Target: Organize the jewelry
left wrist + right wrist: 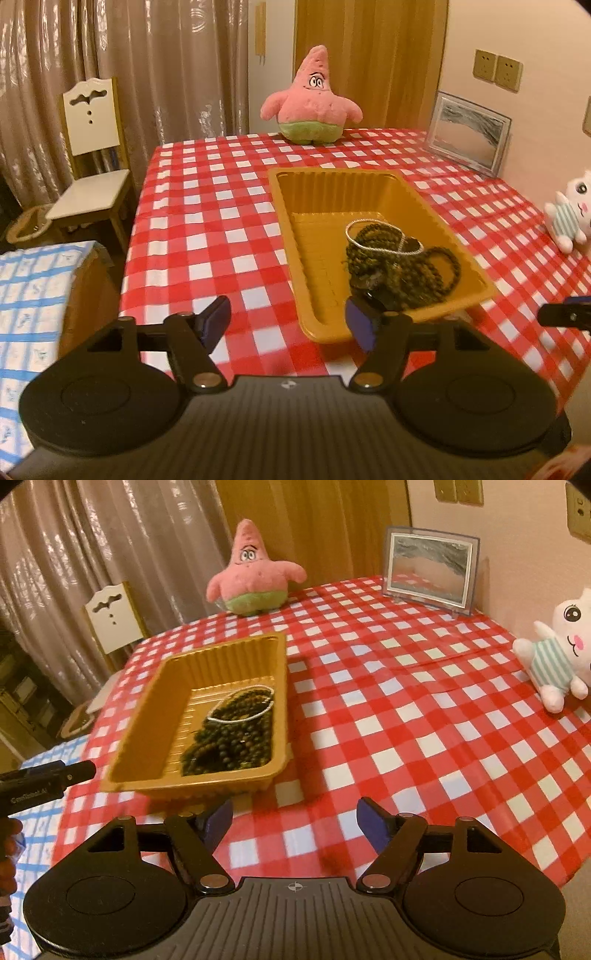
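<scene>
A gold plastic tray (291,206) (147,716) lies on the red-and-white checked tablecloth. In it rests a heap of dark bead necklaces (402,266) (229,742) with a thin silver bangle (373,240) (240,716) on top. My left gripper (288,326) hovers open above the tray's near edge, nothing between its blue pads. My right gripper (295,825) is open over bare cloth to the right of the tray, empty. The left gripper's side (44,779) shows at the left edge of the right wrist view, held by a hand.
A pink star plush (314,99) (255,576) stands at the table's far edge. A framed picture (469,133) (430,568) leans against the wall, and a white cat plush (569,210) (557,653) sits at the right. A white chair (92,162) stands left of the table.
</scene>
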`<state>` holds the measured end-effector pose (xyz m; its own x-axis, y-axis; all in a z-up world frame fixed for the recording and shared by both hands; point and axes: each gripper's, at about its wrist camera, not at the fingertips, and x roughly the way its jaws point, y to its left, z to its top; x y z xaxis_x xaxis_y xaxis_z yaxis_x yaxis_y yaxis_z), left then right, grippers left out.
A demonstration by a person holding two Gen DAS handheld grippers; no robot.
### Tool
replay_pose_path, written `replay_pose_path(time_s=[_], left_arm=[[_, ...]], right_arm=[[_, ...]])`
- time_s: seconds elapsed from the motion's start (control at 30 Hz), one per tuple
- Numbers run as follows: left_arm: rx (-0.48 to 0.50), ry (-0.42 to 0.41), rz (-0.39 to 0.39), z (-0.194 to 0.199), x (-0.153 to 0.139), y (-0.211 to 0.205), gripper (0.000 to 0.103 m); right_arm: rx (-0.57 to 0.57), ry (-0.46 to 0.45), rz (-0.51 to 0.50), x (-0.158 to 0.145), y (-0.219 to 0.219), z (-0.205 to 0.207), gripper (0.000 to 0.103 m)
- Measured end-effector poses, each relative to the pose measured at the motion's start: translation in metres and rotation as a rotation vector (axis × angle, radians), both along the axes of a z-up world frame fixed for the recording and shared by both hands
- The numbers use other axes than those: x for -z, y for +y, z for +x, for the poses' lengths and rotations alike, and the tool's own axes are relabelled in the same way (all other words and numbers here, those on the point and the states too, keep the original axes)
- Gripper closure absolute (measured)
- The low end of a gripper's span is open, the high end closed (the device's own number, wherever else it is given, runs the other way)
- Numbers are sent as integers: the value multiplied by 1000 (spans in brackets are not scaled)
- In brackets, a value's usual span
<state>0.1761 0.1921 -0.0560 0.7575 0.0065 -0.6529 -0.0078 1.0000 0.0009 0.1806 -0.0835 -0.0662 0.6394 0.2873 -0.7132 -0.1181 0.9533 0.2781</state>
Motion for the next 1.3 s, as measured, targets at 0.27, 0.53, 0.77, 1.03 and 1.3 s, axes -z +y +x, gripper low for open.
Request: replay_pose_path(time_s=[0.27,0.53,0.77,1.03,1.3], left_arm=[[-19,79,-33,-51,-20,-48,29],[-22,121,-54,-105,-31,-99,29],[-18,147,-40,-148,-34,-134,29],[-10,153,-44,-178,-35,-157,29],[-7,133,-56,-190,-43,-165,29]], right_arm=[[-76,32,16,-20,-12,-28,29],[-120,54,9,-34,-42,-80,29],[-154,56,18,-38,-65,-125,29],[-187,57,10,-35,-76,-154,29],[-208,49,8,-36,-79,-163,29]])
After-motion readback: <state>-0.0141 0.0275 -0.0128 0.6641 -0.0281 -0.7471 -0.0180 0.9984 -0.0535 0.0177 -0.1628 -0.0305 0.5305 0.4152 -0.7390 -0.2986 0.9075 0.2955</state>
